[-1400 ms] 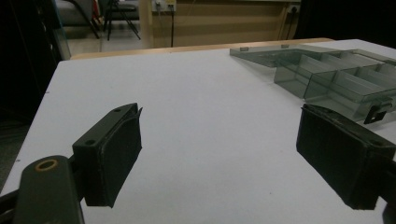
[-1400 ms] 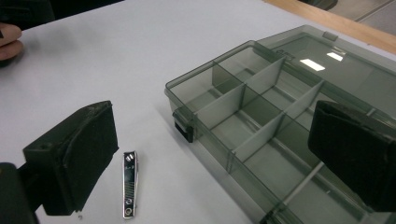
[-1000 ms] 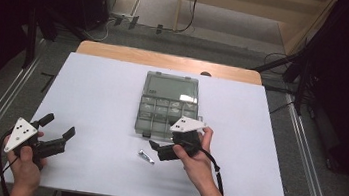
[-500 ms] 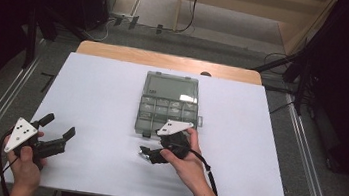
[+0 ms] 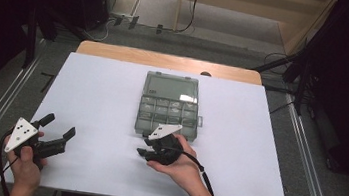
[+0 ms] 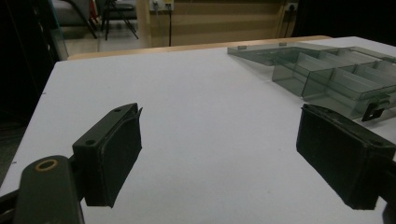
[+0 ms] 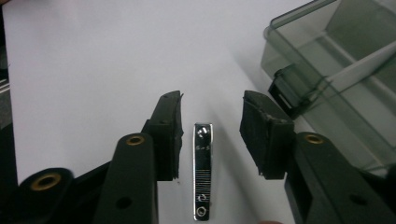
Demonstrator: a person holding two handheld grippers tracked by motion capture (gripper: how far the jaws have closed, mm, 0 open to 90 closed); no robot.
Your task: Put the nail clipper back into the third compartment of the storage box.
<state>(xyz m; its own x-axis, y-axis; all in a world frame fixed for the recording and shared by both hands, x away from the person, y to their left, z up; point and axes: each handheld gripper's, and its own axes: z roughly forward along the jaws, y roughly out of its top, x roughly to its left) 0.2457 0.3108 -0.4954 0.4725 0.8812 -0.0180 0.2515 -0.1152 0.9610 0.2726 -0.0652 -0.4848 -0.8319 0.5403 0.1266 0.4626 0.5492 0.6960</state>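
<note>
Right gripper (image 7: 210, 126) down over the nail clipper (image 7: 202, 170), jaws parted either side, not touching; clipper flat on the desk (image 5: 102, 94), near the compartment box (image 5: 169, 105)

No legible text, label, brand or number found anywhere. Small stamped marks noted near the upper end of the nail clipper (image 7: 202, 171) in the right gripper view, possibly lettering, too blurred to read. No markings made out on the compartment box (image 5: 169, 105).
</note>
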